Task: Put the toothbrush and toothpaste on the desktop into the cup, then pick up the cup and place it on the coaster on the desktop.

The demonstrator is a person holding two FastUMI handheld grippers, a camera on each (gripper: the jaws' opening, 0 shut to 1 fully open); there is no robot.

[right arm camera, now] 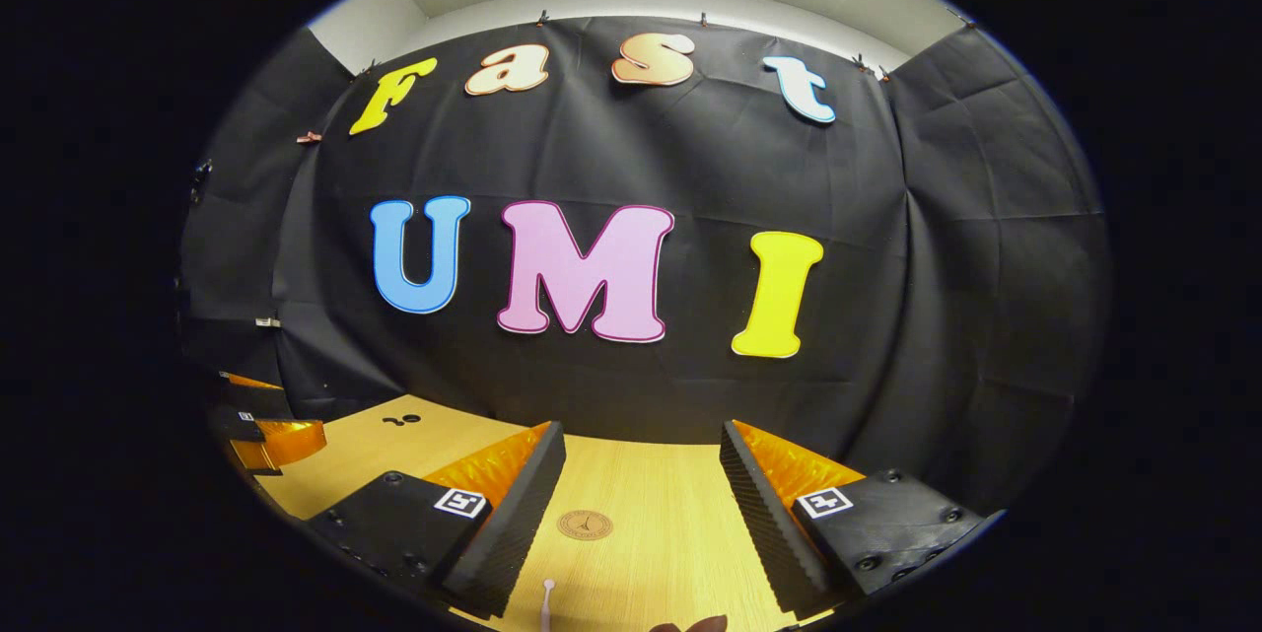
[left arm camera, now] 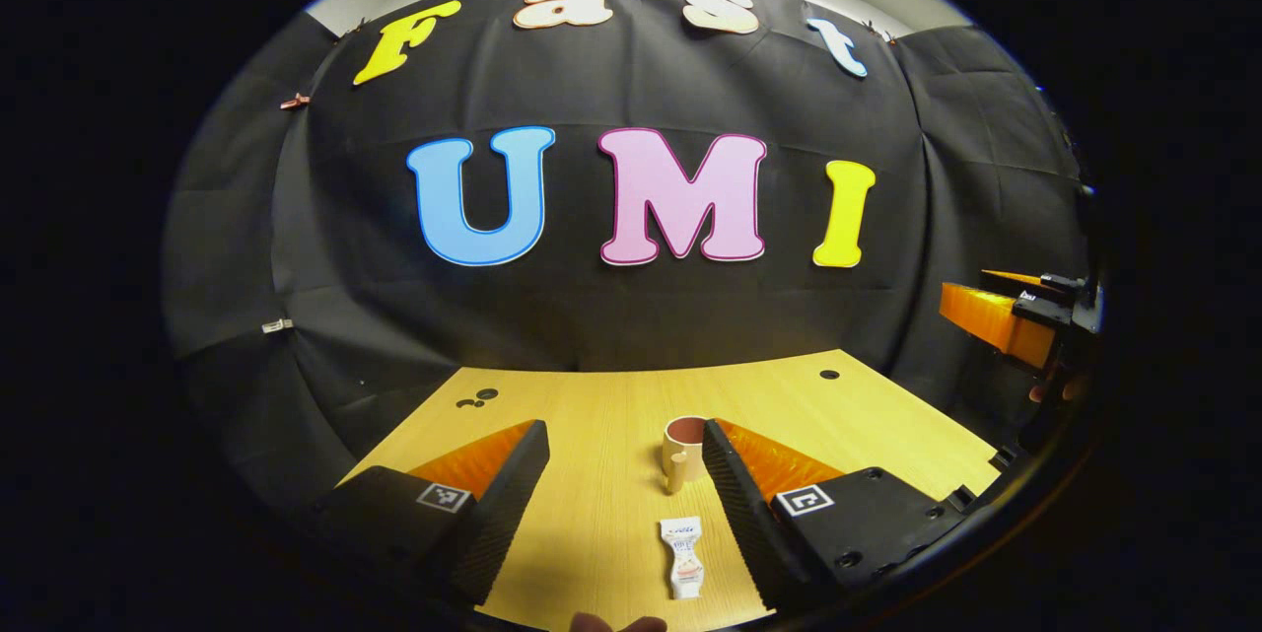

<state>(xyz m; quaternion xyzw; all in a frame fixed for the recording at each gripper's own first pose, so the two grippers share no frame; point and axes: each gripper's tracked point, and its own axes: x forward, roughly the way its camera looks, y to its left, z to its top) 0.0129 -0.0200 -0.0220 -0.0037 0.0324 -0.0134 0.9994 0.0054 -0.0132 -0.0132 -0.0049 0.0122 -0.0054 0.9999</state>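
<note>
In the left gripper view a small tan cup point(left arm camera: 682, 455) with a handle stands upright on the wooden desktop point(left arm camera: 601, 415), just beside the inner edge of the right finger. A white toothpaste tube point(left arm camera: 682, 556) lies flat nearer to me, between the fingers. My left gripper point(left arm camera: 623, 459) is open above the desk, holding nothing. In the right gripper view a round brown coaster point(right arm camera: 585, 525) lies on the desktop between the fingers of my right gripper point(right arm camera: 641, 464), which is open. The pale tip of a toothbrush point(right arm camera: 547, 602) pokes in at the bottom edge.
The other gripper point(left arm camera: 1016, 316) hovers at the far right of the left gripper view, and the other gripper point(right arm camera: 266, 435) sits at the left edge of the right gripper view. Small dark holes point(left arm camera: 478, 399) mark the desk's back part. Black cloth wall closes the back.
</note>
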